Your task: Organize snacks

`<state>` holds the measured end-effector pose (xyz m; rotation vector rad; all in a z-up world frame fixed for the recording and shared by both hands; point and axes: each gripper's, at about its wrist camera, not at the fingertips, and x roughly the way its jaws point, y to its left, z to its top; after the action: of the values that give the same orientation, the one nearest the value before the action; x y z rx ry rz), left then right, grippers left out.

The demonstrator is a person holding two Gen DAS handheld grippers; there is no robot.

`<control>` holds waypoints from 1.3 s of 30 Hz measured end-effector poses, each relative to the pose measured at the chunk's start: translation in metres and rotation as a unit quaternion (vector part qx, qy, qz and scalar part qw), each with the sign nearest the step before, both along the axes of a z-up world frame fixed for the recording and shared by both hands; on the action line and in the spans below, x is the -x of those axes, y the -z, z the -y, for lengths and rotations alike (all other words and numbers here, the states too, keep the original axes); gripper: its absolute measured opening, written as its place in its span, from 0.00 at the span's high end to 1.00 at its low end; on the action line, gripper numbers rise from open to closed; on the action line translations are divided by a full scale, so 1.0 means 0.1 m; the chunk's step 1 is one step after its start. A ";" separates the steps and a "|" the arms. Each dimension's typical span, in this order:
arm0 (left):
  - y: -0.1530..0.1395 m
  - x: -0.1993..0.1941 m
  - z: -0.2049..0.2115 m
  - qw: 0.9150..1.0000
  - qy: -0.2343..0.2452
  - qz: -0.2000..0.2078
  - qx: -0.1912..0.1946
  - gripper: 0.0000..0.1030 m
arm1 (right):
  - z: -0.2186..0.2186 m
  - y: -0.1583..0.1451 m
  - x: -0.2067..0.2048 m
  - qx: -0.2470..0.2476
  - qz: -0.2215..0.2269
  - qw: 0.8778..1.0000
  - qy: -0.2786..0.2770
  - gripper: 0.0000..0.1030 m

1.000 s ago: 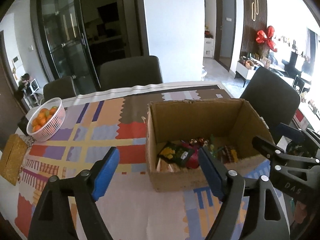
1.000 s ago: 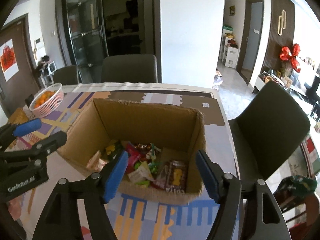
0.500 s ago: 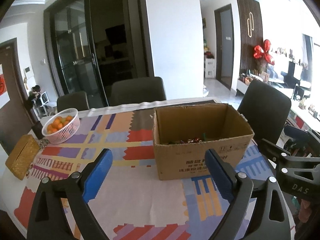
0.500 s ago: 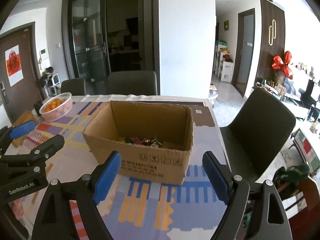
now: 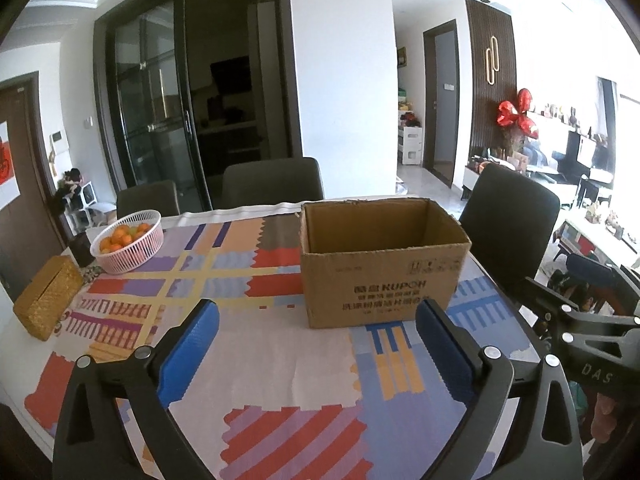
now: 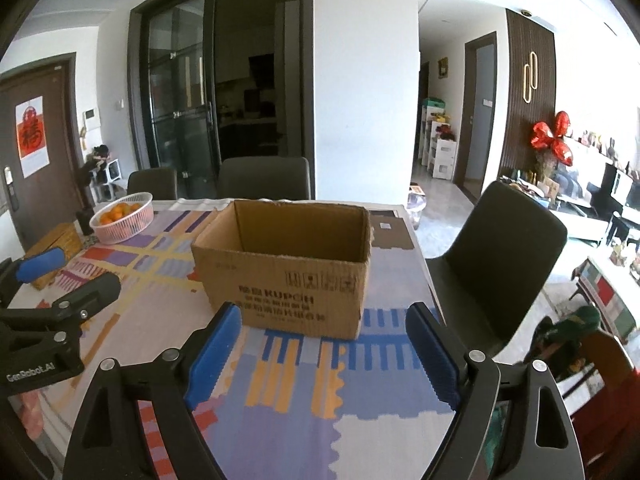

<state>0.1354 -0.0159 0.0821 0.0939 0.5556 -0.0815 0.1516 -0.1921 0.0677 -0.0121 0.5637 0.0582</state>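
An open brown cardboard box [image 5: 380, 280] stands on the table with the patterned cloth [image 5: 248, 344]; it also shows in the right wrist view [image 6: 284, 280]. From this low angle its inside is hidden, so no snacks show. My left gripper [image 5: 318, 320] is open and empty, held back from the box's near left side. My right gripper [image 6: 322, 320] is open and empty, in front of the box's near right side. Each gripper shows at the edge of the other's view.
A white basket of oranges [image 5: 128, 240] and a woven gold box [image 5: 48, 300] sit at the table's left. Dark chairs stand behind the table [image 5: 272, 184] and to its right [image 5: 508, 224]. The table's right edge runs close beside the box.
Both grippers have pulled back and dropped lower from above the box. The snacks inside the box, visible a second ago, are now hidden behind its walls.
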 end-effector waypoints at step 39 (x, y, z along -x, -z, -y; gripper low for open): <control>-0.12 0.59 0.01 0.999 0.005 0.042 0.010 0.00 | 0.10 -0.15 0.67 0.000 0.043 0.999 0.008 0.17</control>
<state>0.0761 -0.0172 0.0946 0.0806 0.4696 -0.0922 0.0850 -0.2017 0.0824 -0.0095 0.4781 0.0420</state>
